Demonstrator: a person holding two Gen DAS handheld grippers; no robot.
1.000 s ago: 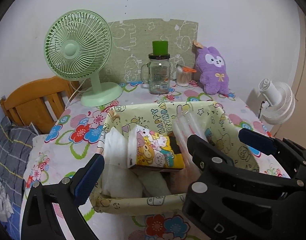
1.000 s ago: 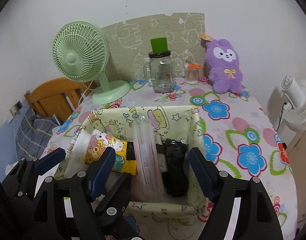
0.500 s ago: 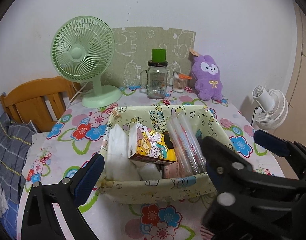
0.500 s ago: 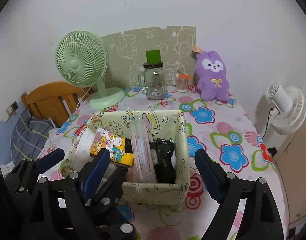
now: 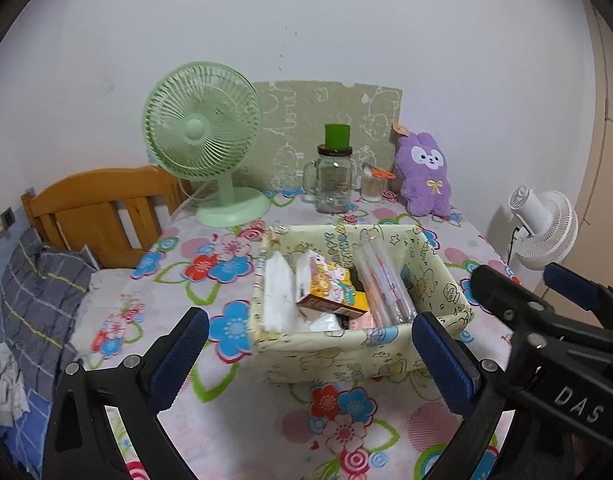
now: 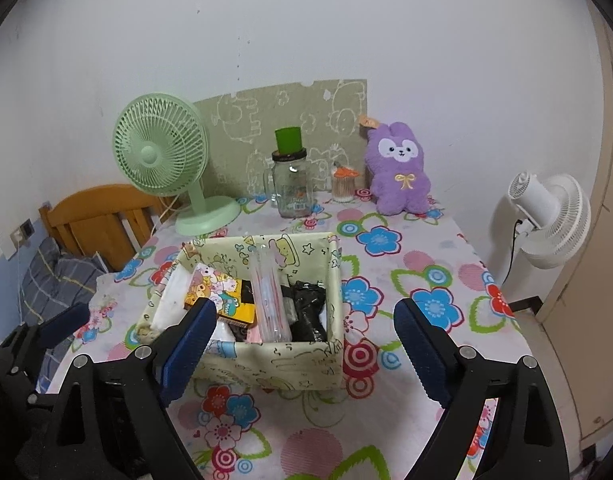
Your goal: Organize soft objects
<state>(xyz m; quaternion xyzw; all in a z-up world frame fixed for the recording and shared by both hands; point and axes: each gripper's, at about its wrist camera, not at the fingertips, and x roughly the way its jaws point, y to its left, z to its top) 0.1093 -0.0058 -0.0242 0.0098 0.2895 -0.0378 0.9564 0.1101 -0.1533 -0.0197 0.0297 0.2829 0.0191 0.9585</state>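
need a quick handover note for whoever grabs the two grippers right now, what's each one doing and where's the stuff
Left gripper: open, empty, held short of the fabric bin.
Right gripper: open and empty; its jaws have just been opening, nothing between them.
In the bin: white soft packs at its left, a yellow cartoon box, a clear plastic sleeve, a black bundle.
Purple plush bunny leans upright at the table's far edge, outside the bin, beside the glass jar.
Done: several items binned.
Left: probably the plush, if it belongs in the bin.
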